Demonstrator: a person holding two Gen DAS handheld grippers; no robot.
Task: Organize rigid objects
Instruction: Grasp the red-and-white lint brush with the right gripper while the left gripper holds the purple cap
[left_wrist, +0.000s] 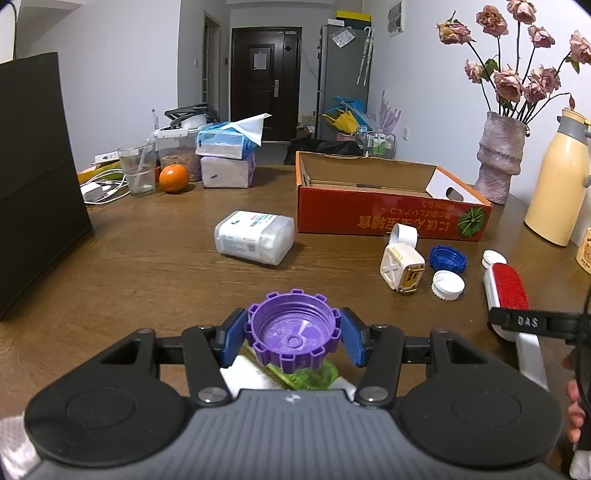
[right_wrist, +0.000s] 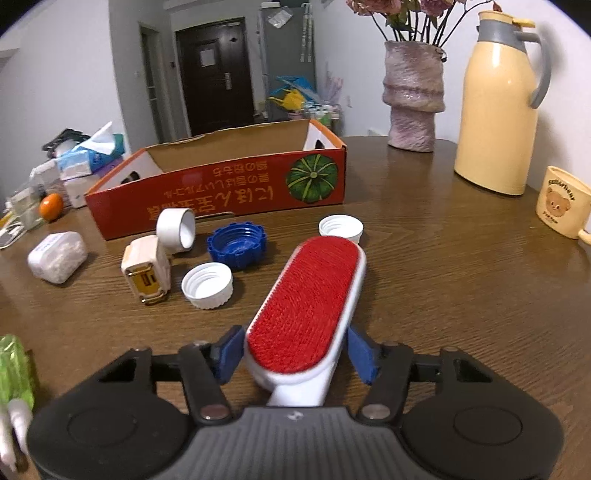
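My left gripper (left_wrist: 293, 336) is shut on a purple ridged cap (left_wrist: 293, 328), held above the wooden table (left_wrist: 147, 266) over a green and white packet (left_wrist: 295, 376). My right gripper (right_wrist: 295, 354) is shut on a red lint brush (right_wrist: 306, 306) with a white body; the brush also shows in the left wrist view (left_wrist: 506, 288). Ahead stands an open red cardboard box (right_wrist: 221, 199), also seen in the left wrist view (left_wrist: 391, 210). Before it lie a blue cap (right_wrist: 236, 243), two white caps (right_wrist: 207, 285) (right_wrist: 340, 228), a white ring (right_wrist: 176, 229) and a cream gadget (right_wrist: 146, 275).
A white plastic container (left_wrist: 255, 236) lies on its side at mid table. An orange (left_wrist: 173, 178), a glass (left_wrist: 137, 168), tissue packs (left_wrist: 225, 155) and cables sit far left. A black box (left_wrist: 37, 184) stands left. A vase (right_wrist: 412, 96), a yellow flask (right_wrist: 498, 107) and a mug (right_wrist: 563, 206) stand right.
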